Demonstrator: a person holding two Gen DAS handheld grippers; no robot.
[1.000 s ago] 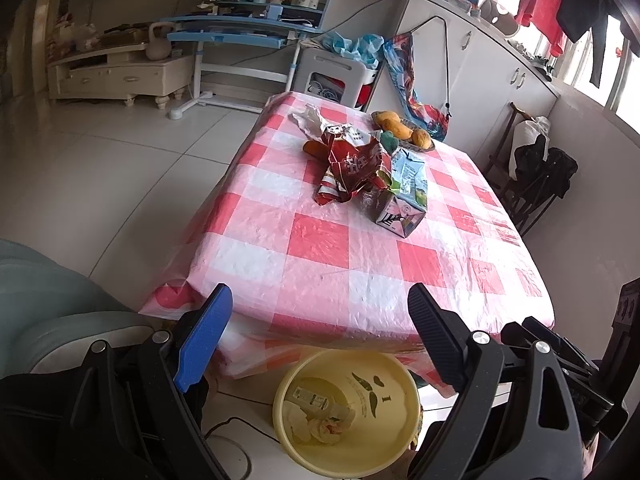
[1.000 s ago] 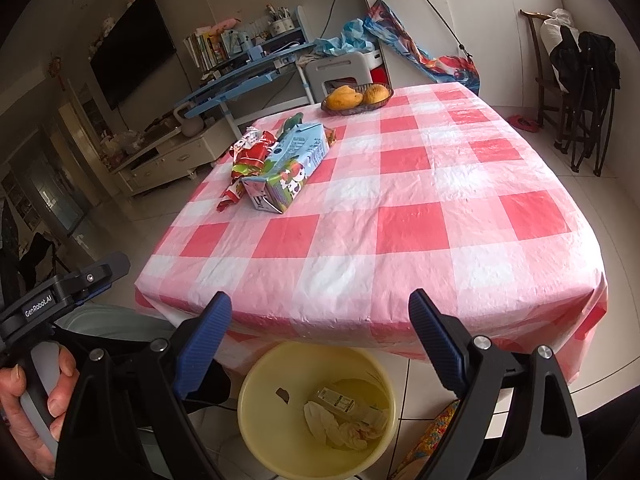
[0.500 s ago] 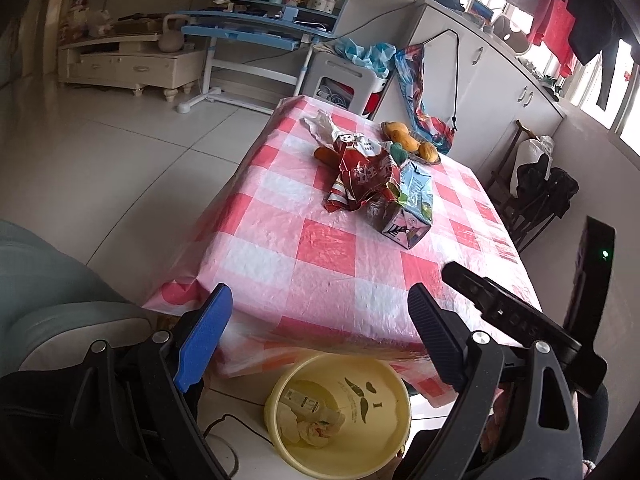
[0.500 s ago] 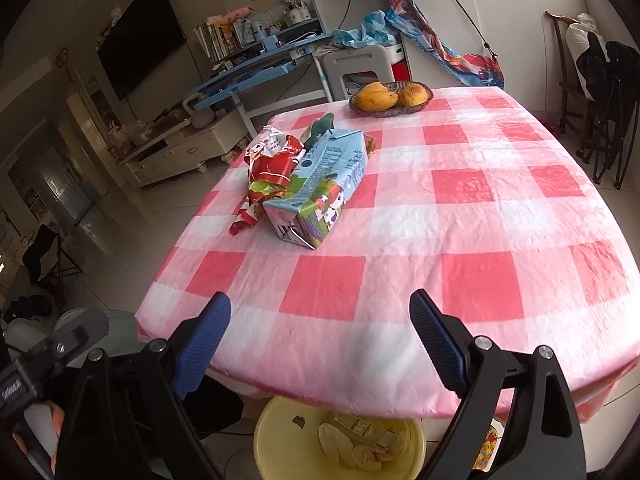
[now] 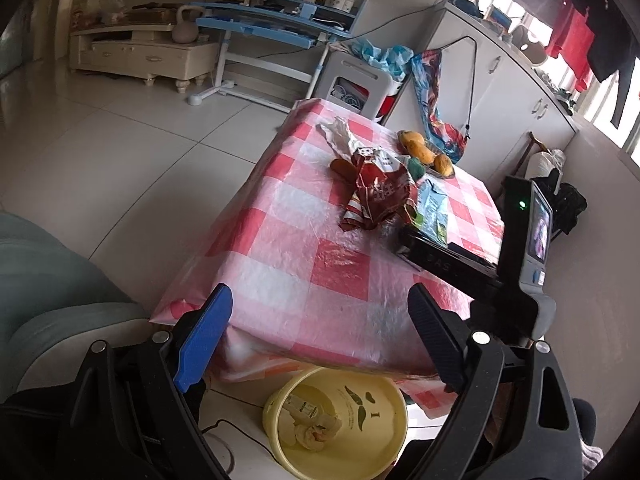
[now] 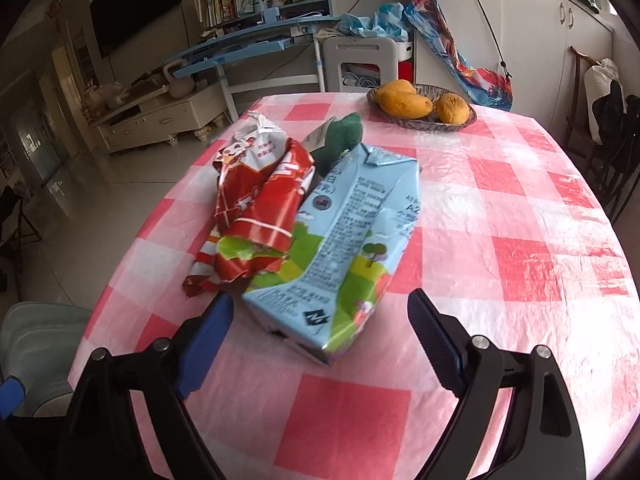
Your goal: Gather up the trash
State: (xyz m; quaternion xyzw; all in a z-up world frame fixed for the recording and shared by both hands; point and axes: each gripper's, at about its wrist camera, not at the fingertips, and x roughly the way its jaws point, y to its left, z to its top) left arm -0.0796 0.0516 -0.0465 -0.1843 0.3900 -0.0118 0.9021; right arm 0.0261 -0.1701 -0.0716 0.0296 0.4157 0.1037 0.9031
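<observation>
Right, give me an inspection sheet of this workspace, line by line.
Surface: table under a pink checked plastic cloth.
Job's things: light blue carton lying on its side; crumpled red wrapper touching it; yellow bin on the floor by the table edge, some trash inside.
Clutter: dish of mangoes; green item behind the carton.
Grippers: right gripper closing, carton's near end between its jaws, not yet gripped; left gripper open, empty, above the bin.
Cables: black cable on the floor beside the bin.
Surroundings: blue desk, white cabinets.

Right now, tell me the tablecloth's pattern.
The tablecloth is a pink, red and white check, clearest in the right wrist view.
</observation>
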